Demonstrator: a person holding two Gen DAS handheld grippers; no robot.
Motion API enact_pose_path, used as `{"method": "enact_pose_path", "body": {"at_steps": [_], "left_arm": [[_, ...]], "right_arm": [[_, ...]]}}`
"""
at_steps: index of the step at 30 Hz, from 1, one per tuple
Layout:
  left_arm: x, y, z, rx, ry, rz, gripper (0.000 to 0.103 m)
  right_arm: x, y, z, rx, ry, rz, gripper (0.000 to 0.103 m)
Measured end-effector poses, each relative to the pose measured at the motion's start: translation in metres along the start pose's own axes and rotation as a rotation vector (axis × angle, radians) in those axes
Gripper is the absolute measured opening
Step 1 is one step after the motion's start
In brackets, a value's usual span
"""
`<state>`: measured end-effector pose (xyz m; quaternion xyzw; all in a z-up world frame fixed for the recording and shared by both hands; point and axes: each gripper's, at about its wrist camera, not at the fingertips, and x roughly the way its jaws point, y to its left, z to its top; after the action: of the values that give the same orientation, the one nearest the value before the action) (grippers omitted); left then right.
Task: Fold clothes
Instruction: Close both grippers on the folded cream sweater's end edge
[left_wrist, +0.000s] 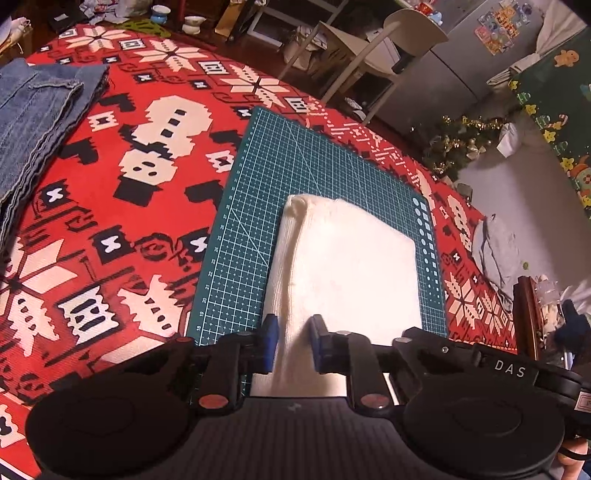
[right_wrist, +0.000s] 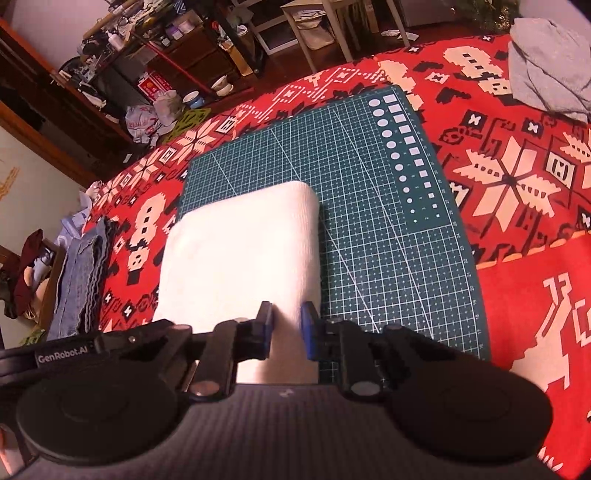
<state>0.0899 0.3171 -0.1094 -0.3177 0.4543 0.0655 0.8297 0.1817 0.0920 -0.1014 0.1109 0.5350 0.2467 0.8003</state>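
- The folded cloth (left_wrist: 343, 266) is plain white with a fine ribbed weave.
- The cutting mat (left_wrist: 258, 206) under it is dark green with a white grid, and white circles and squares along one edge.
- The tablecloth (left_wrist: 110, 206) is red with cream snowflakes and black blocky figures.
- The jeans (left_wrist: 33, 122) at its far left corner are faded blue.
- The finger pads (left_wrist: 270, 341) are blue on black arms.
- A grey garment (right_wrist: 550, 62) lies at the far right corner.

A folded white ribbed cloth (left_wrist: 347, 266) lies on a green gridded cutting mat (left_wrist: 255, 206), which rests on a red patterned tablecloth (left_wrist: 110, 206). Folded blue denim (left_wrist: 33, 122) lies upper left; a crumpled grey garment (right_wrist: 546, 62) upper right in the right wrist view.
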Motion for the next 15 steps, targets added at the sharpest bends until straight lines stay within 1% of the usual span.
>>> {"method": "enact_pose_path", "body": {"at_steps": [1, 2, 5, 6, 9, 10, 11, 12, 13, 14, 15], "left_arm": [[-0.002, 0.0, 0.0, -0.001, -0.01, 0.0, 0.007], [-0.004, -0.001, 0.0, -0.001, -0.022, -0.009, 0.005], [-0.012, -0.005, -0.001, 0.02, -0.06, -0.018, 0.005], [-0.012, -0.007, -0.001, 0.033, -0.064, -0.007, 0.005], [-0.01, -0.005, 0.0, 0.032, -0.046, -0.009, 0.006], [-0.009, -0.005, 0.0, 0.031, -0.041, -0.009, 0.009], [-0.009, -0.003, 0.001, 0.017, -0.043, 0.001, 0.018], [-0.008, -0.002, 0.001, 0.013, -0.045, 0.005, 0.036], [-0.007, 0.0, 0.0, 0.01, -0.046, 0.006, 0.045], [-0.006, 0.001, 0.0, 0.008, -0.048, 0.01, 0.051], [-0.003, 0.001, -0.001, 0.011, -0.042, 0.026, 0.051]], "right_arm": [[-0.001, 0.0, -0.001, 0.003, -0.004, -0.003, 0.014], [-0.002, 0.002, -0.001, -0.002, -0.011, -0.008, 0.013], [-0.006, 0.01, -0.003, -0.033, -0.028, -0.028, 0.012], [-0.007, 0.013, -0.004, -0.043, -0.032, -0.031, 0.012], [-0.005, 0.011, -0.002, -0.035, -0.02, -0.031, 0.013], [-0.004, 0.008, -0.002, -0.026, -0.013, -0.028, 0.014], [-0.004, 0.005, -0.001, -0.016, -0.009, -0.018, 0.014], [-0.004, 0.003, 0.0, -0.01, -0.008, -0.012, 0.018], [-0.004, 0.001, 0.001, -0.004, -0.006, -0.007, 0.022], [-0.005, 0.001, 0.001, -0.005, -0.011, -0.01, 0.023], [-0.005, 0.0, 0.0, -0.006, -0.016, -0.014, 0.027]]}}
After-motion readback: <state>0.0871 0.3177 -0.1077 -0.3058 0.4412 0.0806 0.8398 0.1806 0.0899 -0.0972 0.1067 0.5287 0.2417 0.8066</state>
